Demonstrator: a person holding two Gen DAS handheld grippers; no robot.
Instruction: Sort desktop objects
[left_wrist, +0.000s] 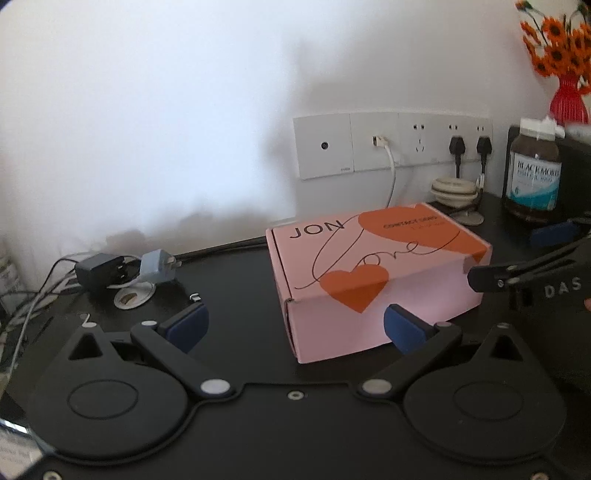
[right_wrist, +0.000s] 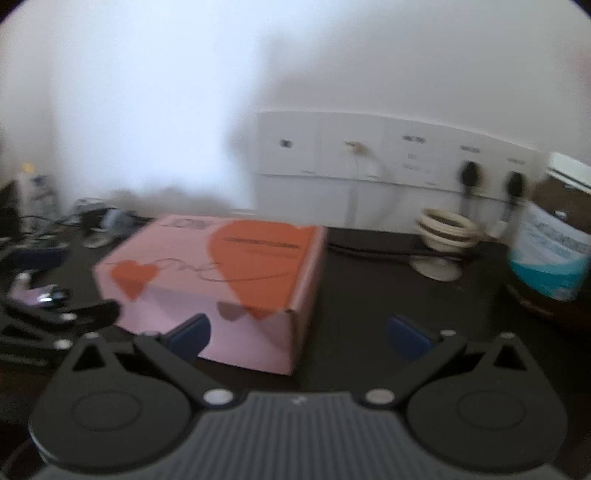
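While both grippers are hovering low over a dark tabletop (left_wrist: 240, 280), a pink cardboard box (left_wrist: 373, 280) printed with orange hearts and looping script is sitting closed and flat near the middle, a little way out from a white wall; the left gripper (left_wrist: 293, 326) is holding its blue-padded fingers spread wide and grasping nothing, with its right pad (left_wrist: 402, 328) overlapping the box's near front face, though contact cannot be told; the right gripper (right_wrist: 299, 334) is likewise spread and empty, its left pad (right_wrist: 192, 334) lying in front of the box's near side, in a blurred view; behind the box a row of white wall sockets (left_wrist: 391, 146) is carrying a white cable and two black plugs; a cream ribbed stand (left_wrist: 456, 192) is resting beside the sockets; a brown supplement bottle (left_wrist: 533, 173) with a blue and white label is standing upright to the right; a red vase of orange flowers (left_wrist: 563, 66) is showing at the far right; black and pale blue chargers (left_wrist: 125, 271) are lying in tangled cords at the left.
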